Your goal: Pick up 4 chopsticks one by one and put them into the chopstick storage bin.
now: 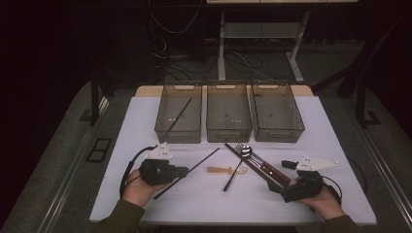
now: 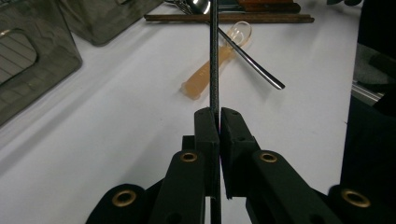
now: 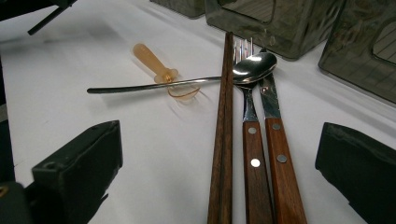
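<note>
Left gripper (image 2: 219,116): jaws clamped on a thin black chopstick (image 1: 187,172), gripped near its near end; the rod slanted far-right over the white table (image 1: 145,111)
Right gripper (image 3: 219,154): jaws stood wide apart, holding nothing; it sat at the near right by the wood-handled cutlery (image 3: 261,154)
Likely goal: the left smoky plastic bin (image 1: 178,112), where a matching chopstick lay
Doing it well: lift level; keep the far tip above the bin rim; release low inside
Hazard: the tip could catch the translucent orange spoon (image 2: 215,65)
</note>
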The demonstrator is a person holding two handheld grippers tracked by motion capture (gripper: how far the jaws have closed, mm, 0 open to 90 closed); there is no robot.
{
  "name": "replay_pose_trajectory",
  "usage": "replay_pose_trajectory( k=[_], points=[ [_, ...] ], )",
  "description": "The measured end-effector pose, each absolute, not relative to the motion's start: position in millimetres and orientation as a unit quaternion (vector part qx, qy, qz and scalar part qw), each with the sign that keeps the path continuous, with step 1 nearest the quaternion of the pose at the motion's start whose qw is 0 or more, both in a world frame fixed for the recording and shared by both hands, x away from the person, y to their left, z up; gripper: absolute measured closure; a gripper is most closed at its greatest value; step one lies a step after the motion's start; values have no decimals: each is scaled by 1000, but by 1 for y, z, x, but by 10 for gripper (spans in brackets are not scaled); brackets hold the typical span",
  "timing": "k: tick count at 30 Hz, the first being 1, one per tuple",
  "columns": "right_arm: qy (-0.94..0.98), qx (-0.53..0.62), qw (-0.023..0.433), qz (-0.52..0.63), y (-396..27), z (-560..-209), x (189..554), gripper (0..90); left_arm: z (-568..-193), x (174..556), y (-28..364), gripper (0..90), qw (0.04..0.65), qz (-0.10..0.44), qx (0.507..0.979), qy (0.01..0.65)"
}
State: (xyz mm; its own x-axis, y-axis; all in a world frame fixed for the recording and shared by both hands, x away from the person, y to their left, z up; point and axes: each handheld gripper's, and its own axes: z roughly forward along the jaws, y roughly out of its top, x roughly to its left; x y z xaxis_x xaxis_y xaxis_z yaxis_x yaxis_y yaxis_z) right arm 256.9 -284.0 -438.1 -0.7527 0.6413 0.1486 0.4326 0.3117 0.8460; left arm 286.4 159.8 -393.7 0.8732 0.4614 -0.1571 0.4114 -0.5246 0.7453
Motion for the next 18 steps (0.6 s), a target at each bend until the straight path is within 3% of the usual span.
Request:
replay_pose_trajectory(
  k=[18],
  points=[
    [799, 337, 108, 486, -284, -438, 257, 9, -362, 319, 164, 858, 445, 57, 851, 272]
  ],
)
